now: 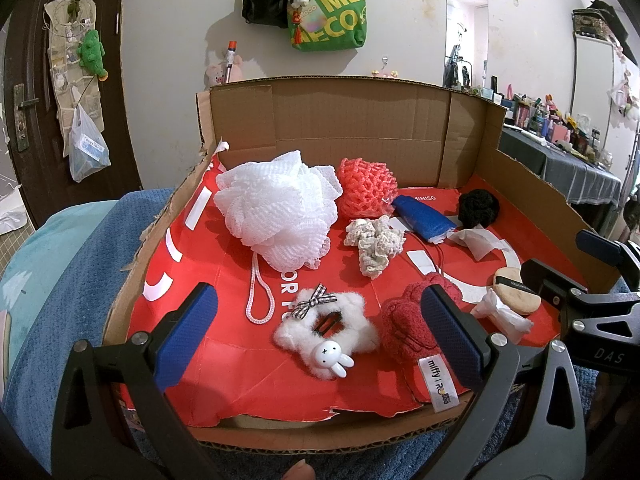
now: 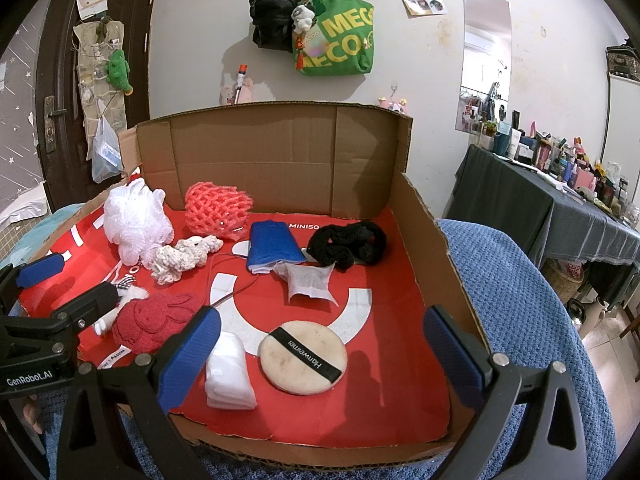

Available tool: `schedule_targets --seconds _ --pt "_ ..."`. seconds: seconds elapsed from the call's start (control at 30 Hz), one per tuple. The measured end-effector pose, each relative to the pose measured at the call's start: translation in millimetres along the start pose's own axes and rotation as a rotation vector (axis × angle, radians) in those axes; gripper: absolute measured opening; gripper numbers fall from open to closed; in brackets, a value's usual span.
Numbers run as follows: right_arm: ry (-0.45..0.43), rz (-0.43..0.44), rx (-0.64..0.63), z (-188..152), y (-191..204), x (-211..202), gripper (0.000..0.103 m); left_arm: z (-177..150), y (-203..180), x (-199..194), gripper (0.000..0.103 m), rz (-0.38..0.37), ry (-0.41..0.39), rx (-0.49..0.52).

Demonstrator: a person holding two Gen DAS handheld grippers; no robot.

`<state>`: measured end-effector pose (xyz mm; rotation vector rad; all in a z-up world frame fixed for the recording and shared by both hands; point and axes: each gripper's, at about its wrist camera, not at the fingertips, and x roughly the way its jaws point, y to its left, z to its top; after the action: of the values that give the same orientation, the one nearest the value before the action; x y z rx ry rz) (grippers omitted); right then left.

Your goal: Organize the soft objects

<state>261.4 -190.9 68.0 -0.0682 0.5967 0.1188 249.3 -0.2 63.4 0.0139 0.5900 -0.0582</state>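
Observation:
A cardboard box (image 1: 352, 120) lined in red holds soft things. My left gripper (image 1: 320, 340) is open over the near edge, its fingers either side of a white fluffy hair clip (image 1: 326, 330) and a red plush (image 1: 404, 328). My right gripper (image 2: 320, 356) is open at the near right, around a round powder puff (image 2: 302, 356) and a white tissue pack (image 2: 228, 372). Further back lie a white bath pouf (image 1: 276, 212), a pink foam net (image 1: 366, 192), a cream scrunchie (image 1: 374, 244), a blue cloth (image 2: 274, 246), a black scrunchie (image 2: 350, 246) and a tea bag (image 2: 310, 282).
The box sits on a blue towel (image 2: 532, 300). A dark cluttered table (image 2: 560, 200) stands at the right. Bags (image 2: 332, 36) hang on the wall behind and a brown door (image 2: 80, 80) is at the left.

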Motion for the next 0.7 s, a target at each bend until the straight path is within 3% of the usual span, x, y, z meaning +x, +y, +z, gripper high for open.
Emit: schedule_targets --seconds 0.53,0.7 --pt "-0.005 0.005 0.003 0 0 -1 0.103 0 1 -1 0.103 -0.009 -0.004 -0.004" --pt "-0.002 0.012 0.021 2 -1 -15 0.103 0 2 -26 0.103 0.018 -0.038 0.006"
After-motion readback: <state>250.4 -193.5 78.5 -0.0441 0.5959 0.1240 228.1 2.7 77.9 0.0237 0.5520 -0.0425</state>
